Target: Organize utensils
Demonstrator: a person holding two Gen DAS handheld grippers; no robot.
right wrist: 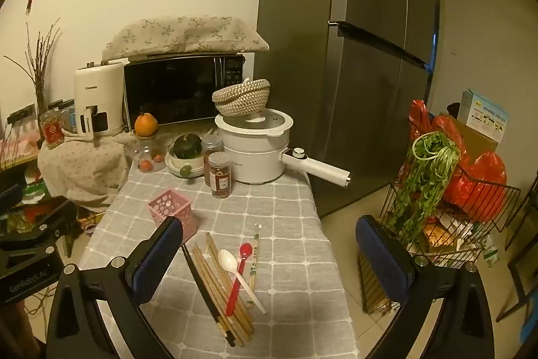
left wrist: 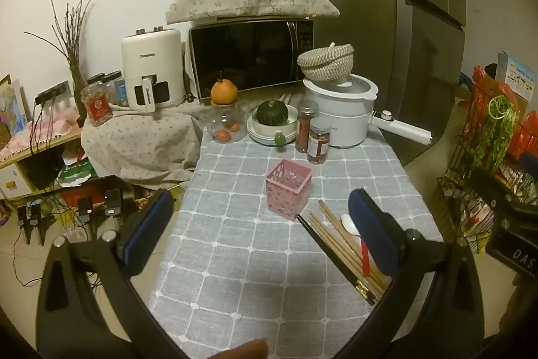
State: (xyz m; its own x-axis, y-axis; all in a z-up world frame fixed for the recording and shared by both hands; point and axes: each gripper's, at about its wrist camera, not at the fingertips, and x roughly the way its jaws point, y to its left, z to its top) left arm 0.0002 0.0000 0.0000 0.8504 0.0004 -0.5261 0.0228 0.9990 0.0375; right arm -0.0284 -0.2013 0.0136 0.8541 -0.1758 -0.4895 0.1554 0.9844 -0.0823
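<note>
1. Left gripper (left wrist: 259, 224) hangs over the counter (left wrist: 235, 258) in the lower half of its view, jaws spread wide, nothing between them but checked grey cloth.
2. Right gripper (right wrist: 269, 258) is likewise low in its frame, jaws wide apart and holding nothing; the right-hand pad sits out past the counter's edge, over the floor.
3. The pink holder (left wrist: 288, 187) stands upright at the centre of the left view, perforated sides showing; I can see nothing standing in it.
4. Just right of and below it lies the pile of utensils: wooden chopsticks (right wrist: 222, 285) fanned side by side, a black chopstick (right wrist: 205, 288) along their left edge.
5. Across the chopsticks rest a white spoon (right wrist: 228, 259) and a red spoon (right wrist: 240, 271), bowls toward the upper frame, the red handle crossing the white one.
6. One wrapped pair of chopsticks (right wrist: 254, 258) lies just right of the spoons.
7. Behind, toward the upper frame: two spice jars (right wrist: 220, 170), a white pot (right wrist: 255, 153) with a woven basket (right wrist: 241, 96) on its lid, and a microwave (right wrist: 181, 90).
</note>
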